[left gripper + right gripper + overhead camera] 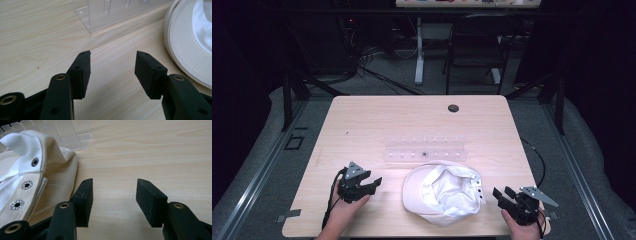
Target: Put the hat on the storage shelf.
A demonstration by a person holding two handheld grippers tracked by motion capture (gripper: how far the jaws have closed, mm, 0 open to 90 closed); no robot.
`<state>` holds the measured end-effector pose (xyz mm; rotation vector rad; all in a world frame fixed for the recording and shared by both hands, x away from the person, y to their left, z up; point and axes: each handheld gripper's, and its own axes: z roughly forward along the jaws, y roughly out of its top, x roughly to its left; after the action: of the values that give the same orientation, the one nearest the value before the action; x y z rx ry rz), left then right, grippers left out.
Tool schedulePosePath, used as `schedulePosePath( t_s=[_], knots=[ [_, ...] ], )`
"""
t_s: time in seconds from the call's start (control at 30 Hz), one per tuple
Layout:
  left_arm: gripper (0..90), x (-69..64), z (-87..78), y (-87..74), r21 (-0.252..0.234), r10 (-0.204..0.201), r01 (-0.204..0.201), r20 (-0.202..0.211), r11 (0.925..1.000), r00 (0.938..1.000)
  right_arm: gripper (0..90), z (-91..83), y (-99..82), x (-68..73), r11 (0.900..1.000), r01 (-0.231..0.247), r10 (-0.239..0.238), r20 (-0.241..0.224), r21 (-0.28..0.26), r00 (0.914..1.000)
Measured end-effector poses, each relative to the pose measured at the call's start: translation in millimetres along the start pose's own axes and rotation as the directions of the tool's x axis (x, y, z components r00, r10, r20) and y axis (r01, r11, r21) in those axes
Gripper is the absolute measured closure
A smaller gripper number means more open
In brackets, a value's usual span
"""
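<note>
pale wooden worktop (362,120) in a dark room, a chair (477,45) and cables on the floor beyond its far edge. cap (444,192), cream with white lining, lies upside down near the worktop's near edge, between the two tongs; its brim points left. clear rack (427,152) lies just beyond the cap, toward the far side. left tongs (374,184), held in a hand (344,210), rest left of the cap, jaws apart with bare wood between them, the brim just beside them. right tongs (501,194) sit right of the cap, jaws likewise apart and gripping nothing; the cap's snap strap (23,185) with metal eyelets lies just left of them in the right gripper view.
</note>
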<state>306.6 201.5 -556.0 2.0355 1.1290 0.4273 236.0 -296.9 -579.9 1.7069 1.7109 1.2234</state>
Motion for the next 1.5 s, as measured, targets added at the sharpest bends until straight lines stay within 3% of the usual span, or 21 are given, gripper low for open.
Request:
schedulePosePath(
  t_s=[0.37, 0.63, 0.67, 0.7, 0.77, 0.83, 0.93, 1.03, 1.1, 1.23, 1.3, 1.4, 1.47, 1.5],
  knots=[
    [45.6, 0.6, 0.6, -1.2, 0.001, -0.029, 0.029, 0.0, 0.9996, 0.9996, 47.8, -0.2, 0.5, 5.9, 0.9995, 0.022, -0.022, 0.001, 0.023, 0.9997],
    [44.6, 2.2, -2.9, -2.5, -0.01, -0.041, 0.041, -0.002, 0.9991, 0.9992, 46.8, -2.7, 12.8, 14.9, 0.9924, 0.05, -0.049, -0.006, 0.112, 0.9988],
    [44.6, 2.3, -2.3, -2.5, 0.001, -0.036, 0.036, 0.001, 0.9993, 0.9993, 46.7, -2.6, 18.6, 15.9, 0.9871, 0.042, -0.04, -0.018, 0.155, 0.9991],
    [44.6, 2.3, -2.3, -2.5, 0.001, -0.036, 0.036, 0.001, 0.9993, 0.9993, 46.7, -2.6, 18.6, 15.9, 0.9871, 0.042, -0.04, -0.018, 0.155, 0.9991],
    [44.7, 1.6, -0.9, -2.2, 0.007, -0.033, 0.033, 0.007, 0.9994, 0.9994, 46.4, -1.6, 28.7, 18.0, 0.9731, 0.044, -0.039, -0.029, 0.226, 0.9988],
    [44.7, 0.5, -0.2, -1.7, 0.009, -0.029, 0.029, 0.011, 0.9996, 0.9995, 46.2, -1.3, 32.5, 18.6, 0.9676, 0.055, -0.047, -0.039, 0.246, 0.9981],
    [44.6, -1.8, 0.7, -1.5, 0.008, -0.017, 0.017, 0.012, 0.9998, 0.9998, 45.8, -1.3, 48.1, 25.1, 0.9423, 0.076, -0.064, -0.045, 0.326, 0.9969],
    [44.5, -2.5, 0.8, -1.5, 0.009, -0.015, 0.014, 0.013, 0.9999, 0.9998, 45.9, -0.7, 54.9, 26.8, 0.9363, 0.076, -0.062, -0.053, 0.343, 0.9967],
    [44.4, -2.4, 0.2, -1.4, 0.013, -0.005, 0.005, 0.013, 0.9999, 0.9999, 45.6, -1.0, 65.3, 28.6, 0.9253, 0.075, -0.052, -0.071, 0.372, 0.9961],
    [44.3, -2.9, 0.0, -1.9, 0.008, -0.005, 0.005, 0.008, 1.0, 1.0, 44.8, -2.5, 74.8, 33.0, 0.9226, 0.081, -0.055, -0.079, 0.377, 0.9953],
    [44.4, -3.0, 0.1, -1.8, 0.009, -0.006, 0.005, 0.009, 0.9999, 0.9999, 44.4, -3.7, 84.0, 37.3, 0.9146, 0.09, -0.054, -0.101, 0.394, 0.9934],
    [44.3, -3.3, 0.2, -1.8, 0.011, -0.008, 0.008, 0.01, 0.9999, 0.9999, 43.7, -2.9, 88.8, 39.6, 0.9114, 0.083, -0.034, -0.128, 0.403, 0.9912],
    [44.4, -3.8, 0.6, -1.8, 0.012, -0.005, 0.005, 0.008, 0.9999, 1.0, 42.8, 0.4, 94.3, 41.8, 0.8984, 0.079, -0.006, -0.167, 0.432, 0.9859],
    [44.4, -3.8, 0.6, -1.8, 0.012, -0.005, 0.005, 0.008, 0.9999, 1.0, 42.8, 0.4, 94.3, 41.8, 0.8984, 0.079, -0.006, -0.167, 0.432, 0.9859]
  ],
)
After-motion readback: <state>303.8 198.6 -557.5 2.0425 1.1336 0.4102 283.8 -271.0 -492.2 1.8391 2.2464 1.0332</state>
